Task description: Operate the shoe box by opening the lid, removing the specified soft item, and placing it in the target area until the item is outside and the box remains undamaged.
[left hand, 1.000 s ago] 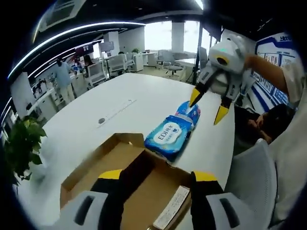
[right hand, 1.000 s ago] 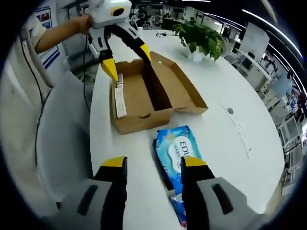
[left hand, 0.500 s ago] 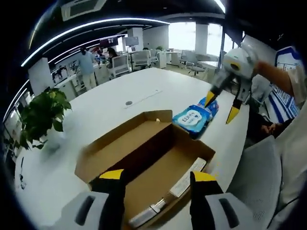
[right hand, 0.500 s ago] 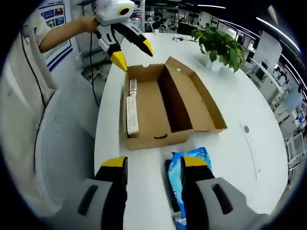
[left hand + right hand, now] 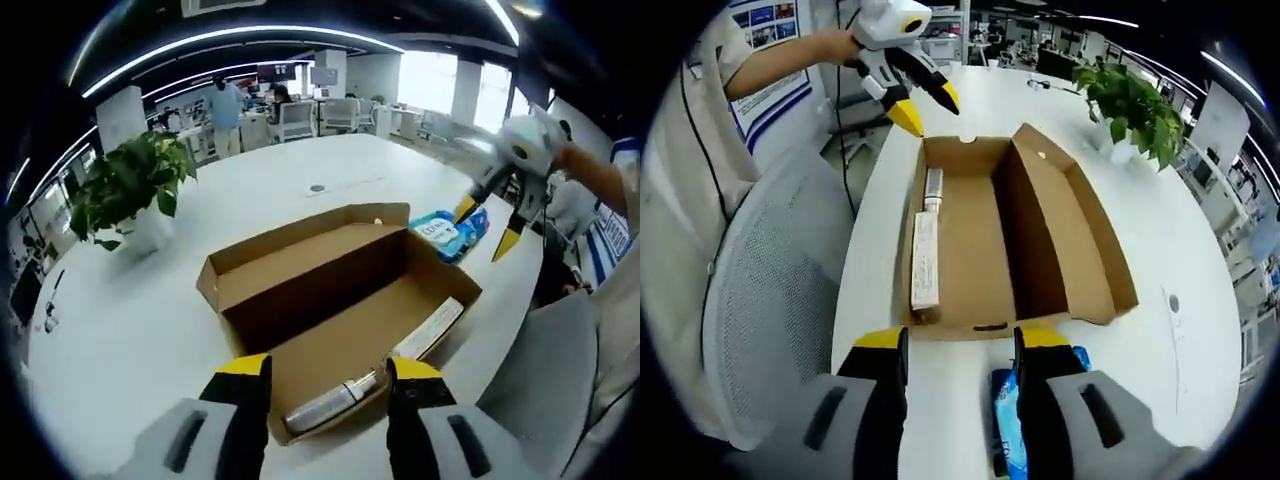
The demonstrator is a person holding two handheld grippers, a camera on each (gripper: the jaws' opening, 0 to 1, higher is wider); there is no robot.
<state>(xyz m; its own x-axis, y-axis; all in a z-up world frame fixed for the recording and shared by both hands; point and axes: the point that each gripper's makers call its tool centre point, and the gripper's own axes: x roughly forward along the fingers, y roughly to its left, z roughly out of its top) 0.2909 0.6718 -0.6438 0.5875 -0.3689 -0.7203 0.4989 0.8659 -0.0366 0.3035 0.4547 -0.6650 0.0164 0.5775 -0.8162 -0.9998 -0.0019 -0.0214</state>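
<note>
Here, in the left gripper view, a potted plant (image 5: pixel 130 190) stands left on the white tabletop (image 5: pixel 120 320), then the open shoe box (image 5: pixel 340 300), lid folded back. The left claw (image 5: pixel 325 375) hovers spread over it. Rightward, the blue wet-wipes pack (image 5: pixel 445 232) lies outside beside the box, under the spread, empty right claw (image 5: pixel 487 226).

The shoe box (image 5: pixel 340 300) is plain brown cardboard, darker along its inner fold, with pale white strips (image 5: pixel 926 262) lying against one wall. It sits on a white table (image 5: pixel 130 330). The soft pack (image 5: pixel 447 231) is bright blue with a white label patch. Both tongs, left (image 5: pixel 328 372) and right (image 5: pixel 962 345), are black with yellow tips on grey bodies. The potted plant (image 5: pixel 130 185) is green in a white pot.
</note>
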